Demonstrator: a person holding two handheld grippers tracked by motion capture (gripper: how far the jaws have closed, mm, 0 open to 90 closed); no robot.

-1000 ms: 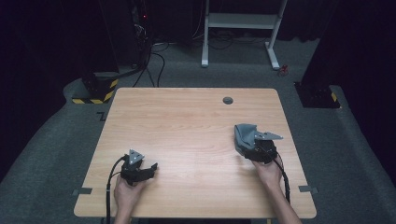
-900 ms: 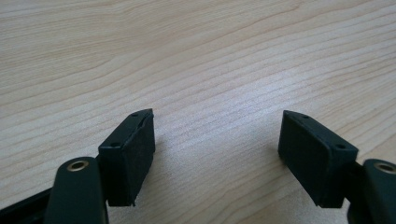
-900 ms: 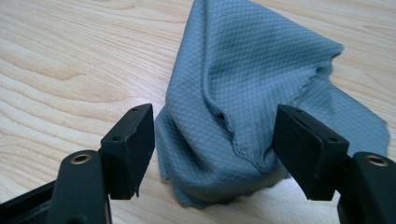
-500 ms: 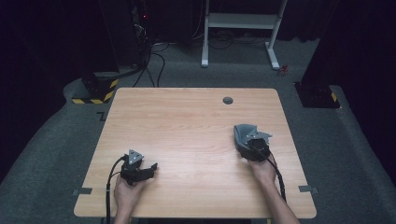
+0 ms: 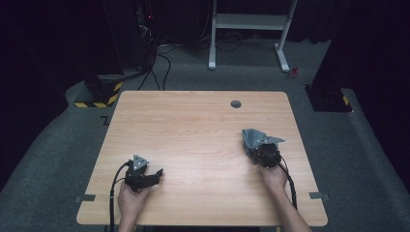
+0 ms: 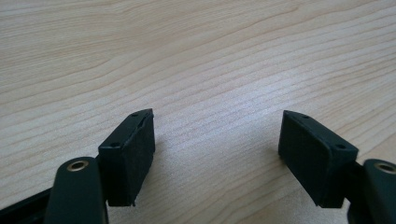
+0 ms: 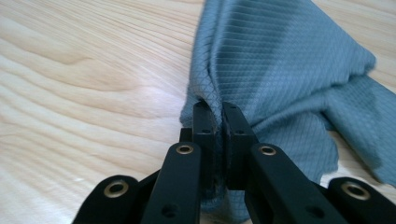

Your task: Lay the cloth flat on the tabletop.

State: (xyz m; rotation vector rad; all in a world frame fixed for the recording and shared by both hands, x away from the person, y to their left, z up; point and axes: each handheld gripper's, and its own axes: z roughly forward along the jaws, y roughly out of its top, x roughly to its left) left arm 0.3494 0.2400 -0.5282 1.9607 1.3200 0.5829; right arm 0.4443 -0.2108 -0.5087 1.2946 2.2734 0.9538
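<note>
Left gripper: black body, grey three-cornered plate on top, black cable looping off near-left side toward table edge. In left gripper view its jaws are black blocks with matt, finely textured pads, small dark screw holes along top edges, brass-ringed rivets in linkage arms at bottom corners.

Right gripper: black, grey plate on top, black cable trailing along forearm. Black linkage bars carry brass-ringed rivets, plain holes lower down.

Forearms bare; sleeves apparently short or out of frame.
</note>
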